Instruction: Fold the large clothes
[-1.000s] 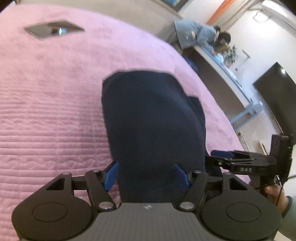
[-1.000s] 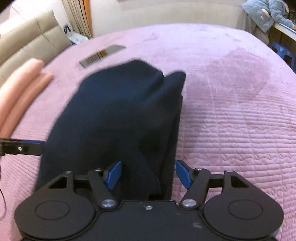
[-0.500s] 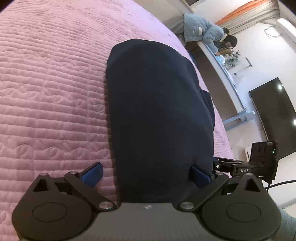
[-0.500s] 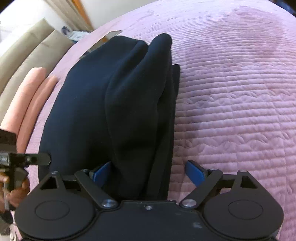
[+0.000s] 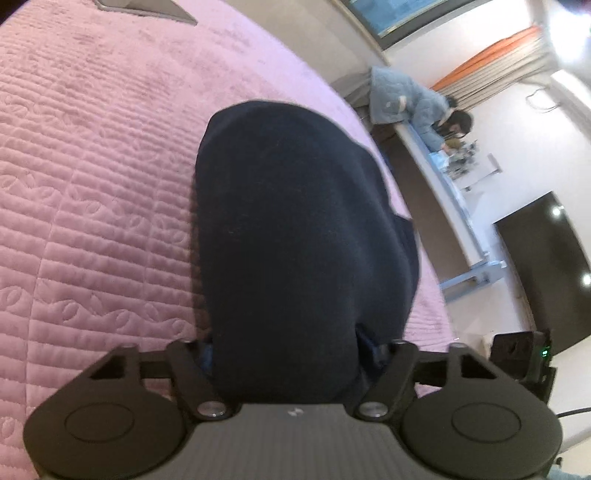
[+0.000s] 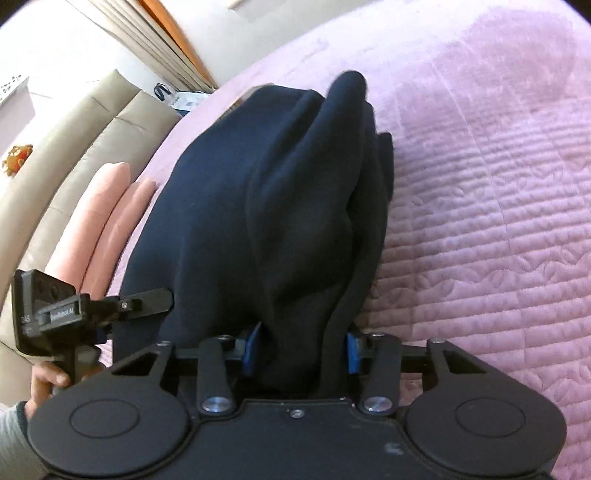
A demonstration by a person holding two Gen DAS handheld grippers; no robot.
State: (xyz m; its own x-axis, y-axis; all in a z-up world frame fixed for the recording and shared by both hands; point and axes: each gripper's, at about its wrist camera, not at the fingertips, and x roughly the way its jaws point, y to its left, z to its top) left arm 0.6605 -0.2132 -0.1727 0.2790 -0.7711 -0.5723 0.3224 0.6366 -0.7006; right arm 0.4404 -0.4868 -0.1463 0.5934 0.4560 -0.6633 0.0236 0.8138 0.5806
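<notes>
A dark navy garment (image 5: 295, 240), folded into a thick bundle, lies on the pink quilted bedspread (image 5: 92, 221). My left gripper (image 5: 291, 354) is shut on its near edge; the cloth hides most of the blue pads. In the right wrist view the same garment (image 6: 258, 221) bunches in folds, and my right gripper (image 6: 299, 350) is shut on its near edge between the blue pads. The left gripper (image 6: 147, 301) also shows there at the garment's left side. The right gripper's body (image 5: 524, 354) shows at the left view's right edge.
A beige headboard (image 6: 74, 147) and pink pillows (image 6: 110, 214) lie to the left. A grey flat object (image 5: 147, 9) lies on the far bedspread. Beyond the bed's edge a person in light blue (image 5: 413, 99) leans on a counter, beside a dark TV (image 5: 546, 266).
Both grippers, open half a second ago, have closed on the garment's near edge. The bundle has shifted slightly in both views.
</notes>
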